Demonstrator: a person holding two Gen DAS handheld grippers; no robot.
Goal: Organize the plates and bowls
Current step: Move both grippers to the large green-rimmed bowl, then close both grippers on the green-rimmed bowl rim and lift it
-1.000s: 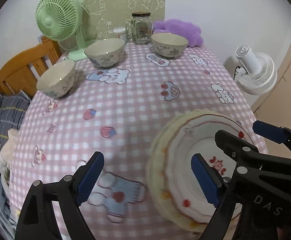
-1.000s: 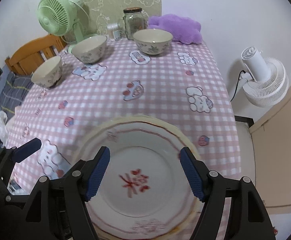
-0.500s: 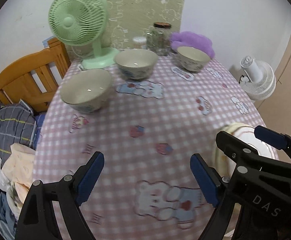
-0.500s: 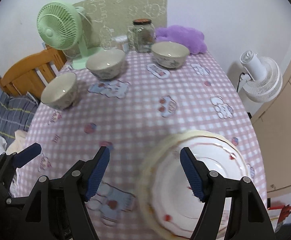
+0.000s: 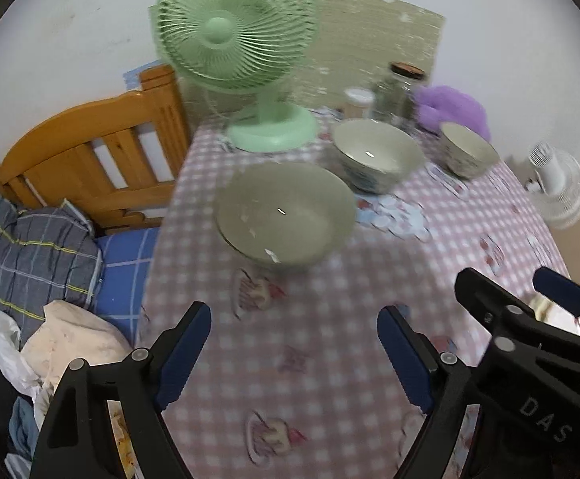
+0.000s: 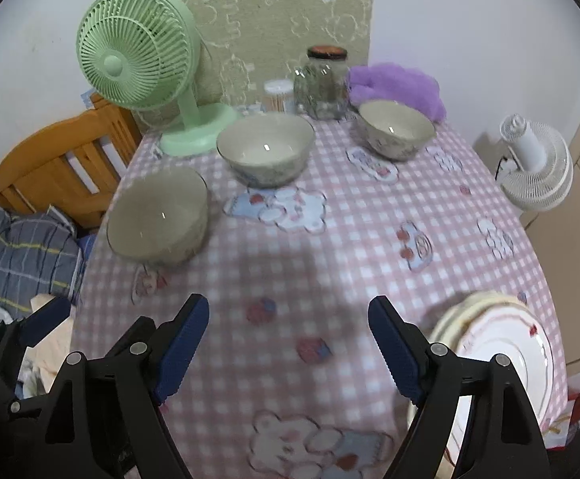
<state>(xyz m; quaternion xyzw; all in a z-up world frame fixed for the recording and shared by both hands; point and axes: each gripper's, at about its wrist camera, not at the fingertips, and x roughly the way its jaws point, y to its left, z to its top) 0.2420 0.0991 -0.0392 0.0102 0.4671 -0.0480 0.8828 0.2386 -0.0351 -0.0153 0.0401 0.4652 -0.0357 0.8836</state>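
Three pale bowls stand apart on the pink checked tablecloth: a near one (image 5: 286, 215) (image 6: 158, 215), a middle one (image 5: 377, 155) (image 6: 266, 151) and a far one (image 5: 469, 155) (image 6: 395, 127). My left gripper (image 5: 294, 339) hovers open just short of the near bowl, with nothing between its fingers. My right gripper (image 6: 288, 331) hangs over bare cloth; its jaws are opening and hold nothing. A stack of white plates (image 6: 505, 339) with a red pattern lies at the table's near right corner, beside the right finger. In the left wrist view the plates (image 5: 549, 311) only peek out behind the right gripper (image 5: 529, 319).
A green fan (image 6: 138, 52), a glass jar (image 6: 324, 80), a small tub (image 6: 278, 94) and a purple plush (image 6: 397, 84) line the table's back. A wooden headboard (image 5: 90, 163) and bedding (image 5: 38, 247) lie left of the table edge. A white fan (image 6: 537, 163) stands on the right.
Both grippers have swept left across the table, away from the plates and towards the bowls. The plates have slid to the right edge of both views. The right jaws stand wider.
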